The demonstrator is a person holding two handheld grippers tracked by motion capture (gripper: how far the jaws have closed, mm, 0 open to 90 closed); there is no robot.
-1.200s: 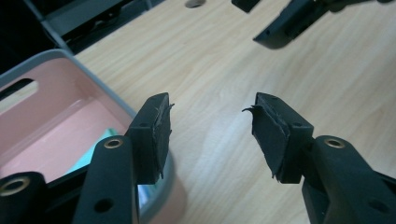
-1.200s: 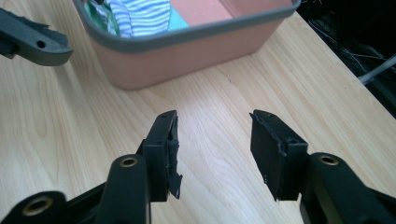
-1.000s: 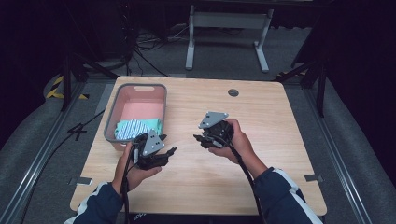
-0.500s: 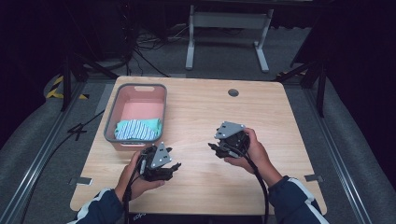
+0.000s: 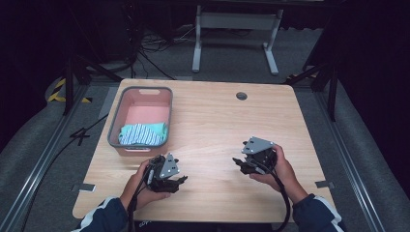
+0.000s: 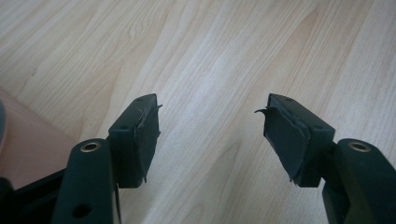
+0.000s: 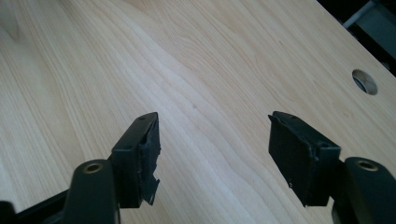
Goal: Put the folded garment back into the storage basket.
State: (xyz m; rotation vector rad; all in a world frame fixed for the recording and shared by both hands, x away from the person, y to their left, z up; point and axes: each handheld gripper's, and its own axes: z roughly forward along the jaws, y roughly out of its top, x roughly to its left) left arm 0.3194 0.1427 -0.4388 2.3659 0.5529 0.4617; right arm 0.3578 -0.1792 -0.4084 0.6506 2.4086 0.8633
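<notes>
Round cable hole [image 5: 241, 95] in the wooden table [image 5: 217, 121]; metal stand [image 5: 234, 21] behind

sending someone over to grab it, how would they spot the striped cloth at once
Start at the wooden table and look to its far left side, where a grey-rimmed pink bin sits. The striped cloth lies bunched in the bin's near end, teal with white stripes, the one soft thing there.

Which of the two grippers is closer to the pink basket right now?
The left gripper, held just in front of the basket's near edge. The right gripper is farther off, over bare table past the middle. Both are open and hold nothing.
</notes>
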